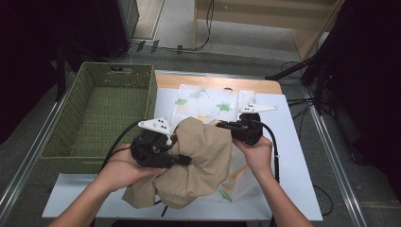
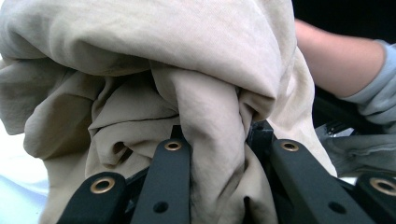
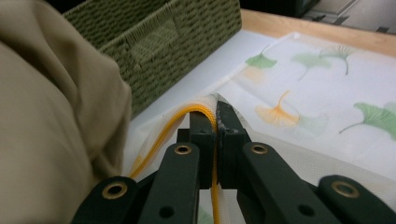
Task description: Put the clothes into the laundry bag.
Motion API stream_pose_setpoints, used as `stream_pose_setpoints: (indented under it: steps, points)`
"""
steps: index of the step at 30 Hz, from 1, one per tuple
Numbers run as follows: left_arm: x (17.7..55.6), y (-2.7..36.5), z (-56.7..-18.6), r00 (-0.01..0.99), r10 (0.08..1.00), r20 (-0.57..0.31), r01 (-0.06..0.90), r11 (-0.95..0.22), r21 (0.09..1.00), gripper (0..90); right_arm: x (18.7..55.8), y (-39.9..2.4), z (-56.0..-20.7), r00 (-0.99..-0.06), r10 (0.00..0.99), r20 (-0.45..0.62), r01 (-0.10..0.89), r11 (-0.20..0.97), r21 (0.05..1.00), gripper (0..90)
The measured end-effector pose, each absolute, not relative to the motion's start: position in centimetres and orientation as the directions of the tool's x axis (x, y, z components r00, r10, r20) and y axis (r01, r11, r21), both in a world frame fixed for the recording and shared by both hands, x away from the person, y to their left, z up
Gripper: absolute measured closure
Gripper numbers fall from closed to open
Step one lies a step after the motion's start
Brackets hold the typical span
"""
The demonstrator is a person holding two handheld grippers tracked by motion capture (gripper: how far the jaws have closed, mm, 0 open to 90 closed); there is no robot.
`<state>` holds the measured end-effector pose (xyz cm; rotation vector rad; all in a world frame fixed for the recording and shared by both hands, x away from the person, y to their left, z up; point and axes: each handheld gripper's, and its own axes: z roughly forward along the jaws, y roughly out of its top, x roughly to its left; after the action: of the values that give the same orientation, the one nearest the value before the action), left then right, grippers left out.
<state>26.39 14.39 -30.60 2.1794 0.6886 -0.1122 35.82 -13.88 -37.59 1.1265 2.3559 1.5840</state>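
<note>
A crumpled beige cloth (image 1: 201, 158) hangs bunched over the near middle of the table. My left gripper (image 1: 186, 160) is shut on a thick fold of the cloth (image 2: 140, 56), which fills the gap between the jaws of the left gripper (image 2: 217, 133). A white mesh bag (image 1: 213, 105) printed with green and orange leaves lies flat beneath and behind the cloth. My right gripper (image 1: 219, 124) is shut on the bag's yellow-trimmed edge (image 3: 187, 114) and lifts it slightly; in its own view the jaws of the right gripper (image 3: 216, 116) meet on the trim, and the cloth (image 3: 46, 116) bulges at the left.
A green woven basket (image 1: 152, 94) stands at the left, its wall (image 3: 154, 42) close beside the bag. A white mat (image 1: 295, 156) covers the wooden table (image 1: 246, 85). Cables trail from both grippers toward the near edge. The other forearm (image 2: 341, 65) shows behind the cloth.
</note>
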Motion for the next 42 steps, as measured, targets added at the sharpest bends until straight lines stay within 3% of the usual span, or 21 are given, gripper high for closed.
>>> stream_pose_setpoints:
  steps: [12, 19, 31, 42]
  points:
    - [25.8, 13.5, -34.4, 0.844, 0.447, -0.298, 0.516, -0.525, 0.676, 76.4, 35.5, -13.7, -37.1, -0.716, 0.624, 0.314, 0.529, 0.190, 0.827, 88.3]
    - [25.9, 12.7, -36.4, 0.822, 0.501, -0.269, 0.538, -0.530, 0.655, 76.3, 34.7, -13.1, -35.7, -0.736, 0.611, 0.291, 0.504, 0.207, 0.839, 88.3]
    - [27.6, 13.9, -35.1, 0.734, 0.640, -0.229, 0.594, -0.440, 0.673, 76.4, 33.1, -13.1, -34.9, -0.756, 0.593, 0.278, 0.483, 0.218, 0.848, 88.5]
    - [27.3, 10.6, -37.5, 0.771, 0.607, -0.196, 0.563, -0.504, 0.655, 76.3, 32.6, -11.9, -35.5, -0.759, 0.586, 0.285, 0.495, 0.235, 0.836, 88.5]
